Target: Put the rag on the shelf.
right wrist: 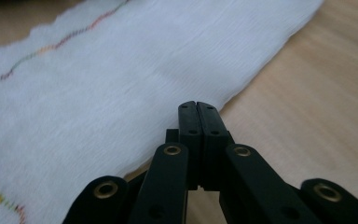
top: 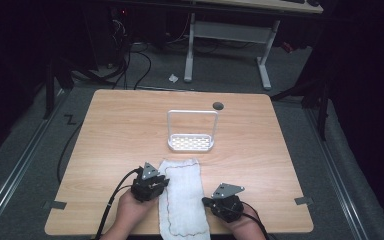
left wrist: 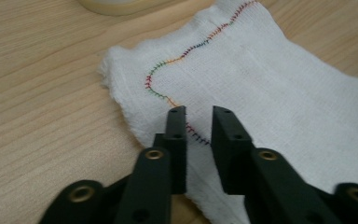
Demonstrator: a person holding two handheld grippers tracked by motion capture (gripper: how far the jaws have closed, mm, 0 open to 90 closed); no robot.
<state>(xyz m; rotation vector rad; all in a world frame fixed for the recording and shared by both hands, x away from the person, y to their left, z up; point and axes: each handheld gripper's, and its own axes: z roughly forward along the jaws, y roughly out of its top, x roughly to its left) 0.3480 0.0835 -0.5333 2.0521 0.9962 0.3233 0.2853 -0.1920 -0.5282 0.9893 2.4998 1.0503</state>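
Note:
A white cloth (top: 182,195) with a multicoloured stitched border lies flat at the table's near edge, between the two hands. My left gripper (top: 160,184) is at the cloth's left edge. In the left gripper view its jaws (left wrist: 199,112) stand a little apart just above the stitched hem of the cloth (left wrist: 261,79), with nothing pinched between them. My right gripper (top: 206,201) is at the cloth's right edge. In the right gripper view its jaws (right wrist: 197,106) are pressed together low over the edge of the cloth (right wrist: 98,84), and I see no fabric between them.
A white wire rack (top: 191,142) with a perforated base and a tall handle stands mid-table beyond the cloth. Its cream base (left wrist: 112,3) peeks in at the top of the left gripper view. A dark cable hole (top: 218,105) sits near the wooden table's (top: 120,130) far edge.

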